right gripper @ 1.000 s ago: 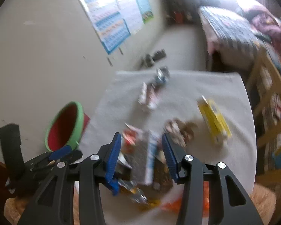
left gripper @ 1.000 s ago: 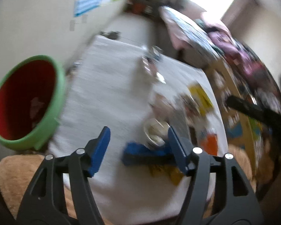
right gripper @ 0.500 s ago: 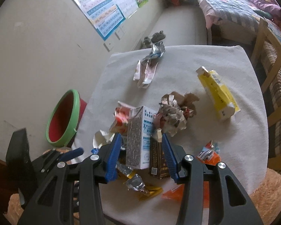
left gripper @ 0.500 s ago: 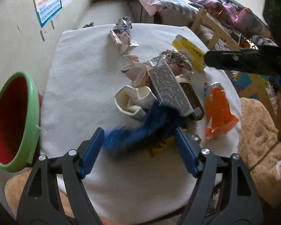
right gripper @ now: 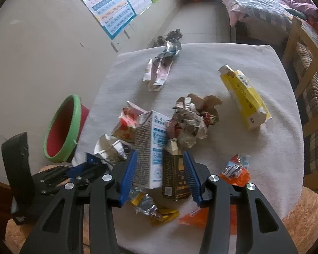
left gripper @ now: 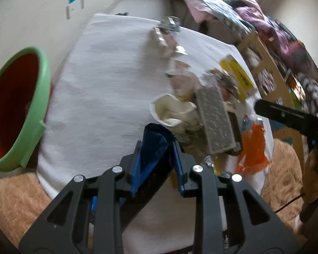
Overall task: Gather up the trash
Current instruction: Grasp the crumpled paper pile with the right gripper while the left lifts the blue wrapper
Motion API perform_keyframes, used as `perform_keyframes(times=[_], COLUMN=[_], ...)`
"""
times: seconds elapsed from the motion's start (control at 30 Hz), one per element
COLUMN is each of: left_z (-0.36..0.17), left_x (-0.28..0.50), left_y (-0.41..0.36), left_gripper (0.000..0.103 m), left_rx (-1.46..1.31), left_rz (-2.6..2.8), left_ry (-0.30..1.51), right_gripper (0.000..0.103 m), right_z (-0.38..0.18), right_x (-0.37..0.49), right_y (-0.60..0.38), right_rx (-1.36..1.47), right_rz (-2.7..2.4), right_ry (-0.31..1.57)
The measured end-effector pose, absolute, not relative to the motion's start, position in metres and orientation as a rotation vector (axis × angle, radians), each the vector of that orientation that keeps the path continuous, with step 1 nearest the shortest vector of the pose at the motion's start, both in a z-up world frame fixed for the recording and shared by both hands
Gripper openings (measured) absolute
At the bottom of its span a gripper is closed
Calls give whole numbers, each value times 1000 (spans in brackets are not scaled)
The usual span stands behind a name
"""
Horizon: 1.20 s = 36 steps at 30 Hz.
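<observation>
My left gripper (left gripper: 158, 148) is shut on a blue wrapper (left gripper: 153, 141) and holds it just above the near edge of the white-clothed table (left gripper: 108, 89). The red bin with a green rim (left gripper: 14, 105) stands to its left, beside the table; it also shows in the right wrist view (right gripper: 62, 129). My right gripper (right gripper: 160, 171) is open above a white milk carton (right gripper: 151, 146) and a dark carton (right gripper: 175, 173). My left gripper (right gripper: 89, 165) appears at the lower left there.
On the cloth lie a crushed white cup (left gripper: 172, 111), crumpled foil (right gripper: 188, 122), a yellow carton (right gripper: 243, 97), an orange wrapper (right gripper: 235, 171), a yellow wrapper (right gripper: 156, 211) and flat wrappers (right gripper: 161, 69) at the far side. A wooden chair (right gripper: 307, 74) and a bed (right gripper: 265, 6) stand to the right.
My left gripper has closed on the blue wrapper and lifted it off the cloth. My right gripper has stayed open over the cartons, moving slightly nearer to them.
</observation>
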State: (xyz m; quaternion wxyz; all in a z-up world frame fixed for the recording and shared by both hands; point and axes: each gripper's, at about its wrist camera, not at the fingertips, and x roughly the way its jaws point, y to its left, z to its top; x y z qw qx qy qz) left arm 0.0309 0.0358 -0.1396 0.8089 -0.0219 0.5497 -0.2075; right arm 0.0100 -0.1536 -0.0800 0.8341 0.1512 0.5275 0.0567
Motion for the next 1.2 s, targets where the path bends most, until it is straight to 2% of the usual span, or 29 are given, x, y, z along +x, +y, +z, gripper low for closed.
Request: perform_keyframes(times=[0.07,0.1,0.13,0.2,0.33,0.4,0.47,0.53,0.6,0.97,1.2], left_z=[-140,-140,-138,-134,-123,-120,-118,-119,-121,-162,-173], left_x=[33,34,34,33,30,28,25,22,18,23,22], left_y=[45,48,52,59,70,73,76,76,73,63,62], left_gripper=[29,36,48,57,66,67,67,67,67,67,43], left_rx=[-77,-91,-109,-141,-182,-184,-174,-159,-133,-77,-83], left_rz=[-412,-403,-393,-383,-374,-377,-380,-385,-386,-328,-343], left_ry=[1176,1176,1171,1155,1138,1135,1142,1152,1161,1296,1326], right_gripper=[45,45,45,45,45,45,41,24,20,19,19], right_z=[-81,-82,-83,-89,-101,-110,-117,-120,-119,-81,-62], right_x=[14,17,20,29,45,52,57,59,56,33,29], right_y=[-158,-161,-163,-168,-173,-173,-172,-172,-173,-180,-176], right_rx=[304,291,283,278,293,297,302,317,330,403,422], right_rz=[97,79,68,54,53,59,62,73,85,107,130], right_ry=[1108,1098,1095,1108,1126,1143,1158,1171,1168,1062,1018])
